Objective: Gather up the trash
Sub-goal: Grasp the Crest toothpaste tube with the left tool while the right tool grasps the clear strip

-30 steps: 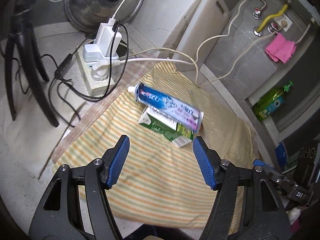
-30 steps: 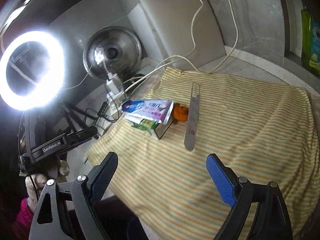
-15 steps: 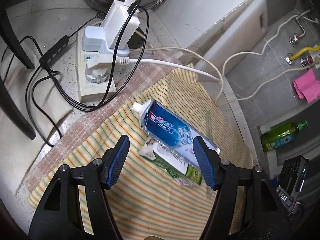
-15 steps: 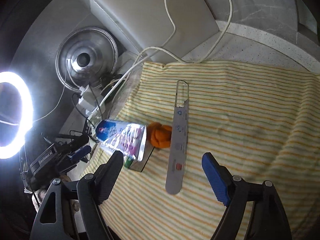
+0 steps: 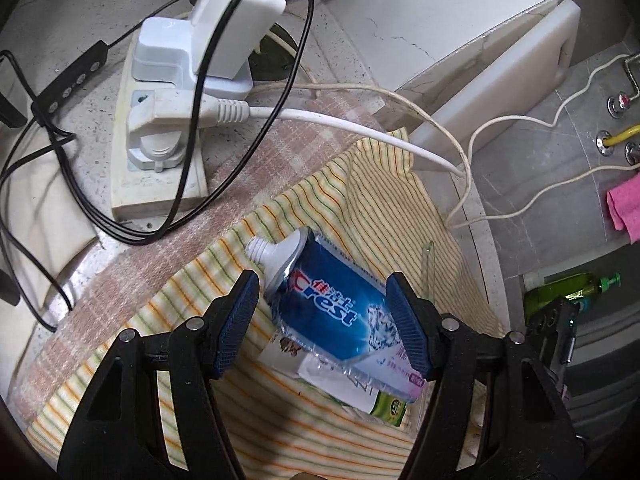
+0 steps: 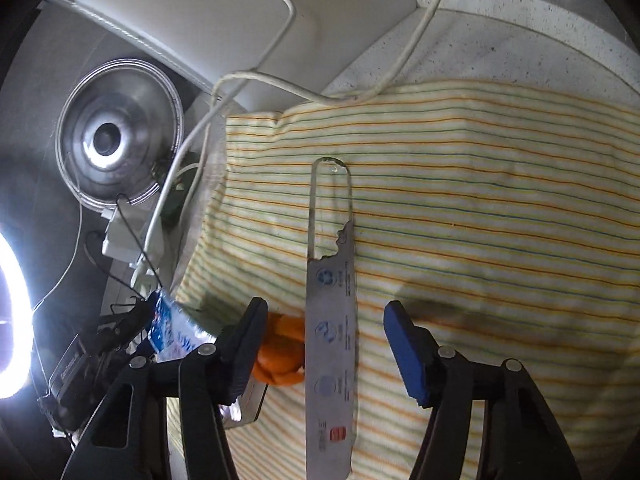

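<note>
A blue Crest toothpaste tube (image 5: 332,308) lies on a green-and-white carton (image 5: 360,392) on the striped cloth (image 5: 360,200). My left gripper (image 5: 322,324) is open, its blue pads on either side of the tube, not closed on it. In the right wrist view a long torn toothbrush package (image 6: 330,340) lies on the cloth beside orange peel (image 6: 280,354). My right gripper (image 6: 324,356) is open, straddling the package and the peel. The tube's end (image 6: 172,330) and the left gripper show at the left.
A power strip with plugs and black and white cables (image 5: 168,128) sits left of the cloth. A white cutting board (image 5: 500,76) leans behind. A steel lid (image 6: 116,148) and a ring light (image 6: 12,320) stand at the left. A green bottle (image 5: 568,292) is at the right.
Both grippers have moved forward and down. The left one now has the toothpaste tube between its open pads. The right one now straddles the package and peel.
</note>
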The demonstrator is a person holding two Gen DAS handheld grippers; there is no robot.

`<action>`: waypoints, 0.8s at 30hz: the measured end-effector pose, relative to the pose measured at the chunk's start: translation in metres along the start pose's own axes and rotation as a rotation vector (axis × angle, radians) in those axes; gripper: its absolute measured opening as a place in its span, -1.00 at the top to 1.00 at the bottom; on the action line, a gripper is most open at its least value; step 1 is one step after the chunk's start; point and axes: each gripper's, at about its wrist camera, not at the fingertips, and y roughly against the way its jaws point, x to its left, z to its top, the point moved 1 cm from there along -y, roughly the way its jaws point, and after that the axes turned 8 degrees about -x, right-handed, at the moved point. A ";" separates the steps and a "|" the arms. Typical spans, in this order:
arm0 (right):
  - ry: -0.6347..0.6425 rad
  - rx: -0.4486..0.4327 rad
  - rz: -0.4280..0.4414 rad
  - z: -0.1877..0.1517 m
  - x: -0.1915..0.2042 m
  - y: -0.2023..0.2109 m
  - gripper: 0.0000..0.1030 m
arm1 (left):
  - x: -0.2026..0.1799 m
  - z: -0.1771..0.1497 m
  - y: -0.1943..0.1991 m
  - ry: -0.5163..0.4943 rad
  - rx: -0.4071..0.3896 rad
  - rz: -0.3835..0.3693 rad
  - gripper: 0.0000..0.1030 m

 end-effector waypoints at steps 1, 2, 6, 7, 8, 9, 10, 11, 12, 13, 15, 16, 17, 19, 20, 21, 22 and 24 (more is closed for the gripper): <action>-0.001 0.003 -0.004 0.001 0.000 -0.004 -0.12 | -0.001 0.000 -0.003 -0.003 0.002 -0.002 -0.31; 0.003 0.003 -0.012 0.002 0.001 -0.006 -0.11 | -0.002 0.001 -0.005 -0.005 0.005 -0.004 -0.31; 0.040 0.002 -0.047 0.005 0.006 -0.011 -0.06 | -0.003 0.003 -0.012 0.001 0.017 -0.013 -0.16; 0.053 0.005 -0.063 0.006 0.008 -0.012 0.04 | -0.003 0.004 -0.015 0.003 0.020 -0.008 -0.11; 0.062 0.008 -0.075 0.006 0.008 -0.014 0.14 | -0.002 0.004 -0.016 0.007 0.022 -0.008 -0.06; 0.070 0.011 -0.086 0.008 0.008 -0.014 0.18 | -0.001 0.005 -0.016 0.014 0.020 -0.013 0.03; 0.074 0.013 -0.091 0.008 0.008 -0.014 0.24 | -0.001 0.006 -0.016 0.015 0.015 -0.013 0.09; 0.074 0.014 -0.094 0.008 0.007 -0.014 0.31 | -0.002 0.006 -0.016 0.012 0.013 -0.012 0.17; 0.069 0.015 -0.092 0.008 0.006 -0.013 0.34 | -0.002 0.008 -0.015 0.006 0.012 -0.011 0.30; 0.062 0.015 -0.087 0.007 0.003 -0.012 0.40 | -0.003 0.009 -0.015 0.001 0.009 -0.010 0.36; 0.044 0.013 -0.072 0.007 0.000 -0.009 0.48 | -0.004 0.012 -0.012 -0.004 0.003 -0.017 0.41; 0.037 0.009 -0.066 0.007 -0.002 -0.008 0.55 | -0.005 0.013 -0.010 -0.009 -0.004 -0.021 0.42; 0.034 0.002 -0.062 0.006 -0.003 -0.005 0.64 | -0.006 0.014 -0.008 -0.015 -0.009 -0.025 0.44; 0.035 -0.010 -0.064 0.006 -0.003 0.000 0.79 | -0.010 0.016 -0.003 -0.030 -0.019 -0.034 0.46; 0.036 -0.018 -0.063 0.006 -0.003 0.004 0.87 | -0.012 0.016 0.000 -0.037 -0.023 -0.041 0.48; 0.038 -0.023 -0.064 0.006 -0.003 0.007 0.87 | -0.013 0.017 0.002 -0.042 -0.027 -0.046 0.50; 0.040 -0.029 -0.066 0.005 -0.002 0.009 0.87 | -0.015 0.017 0.005 -0.049 -0.033 -0.050 0.51; 0.045 -0.046 -0.065 0.002 -0.002 0.016 0.91 | -0.018 0.017 0.013 -0.063 -0.042 -0.065 0.55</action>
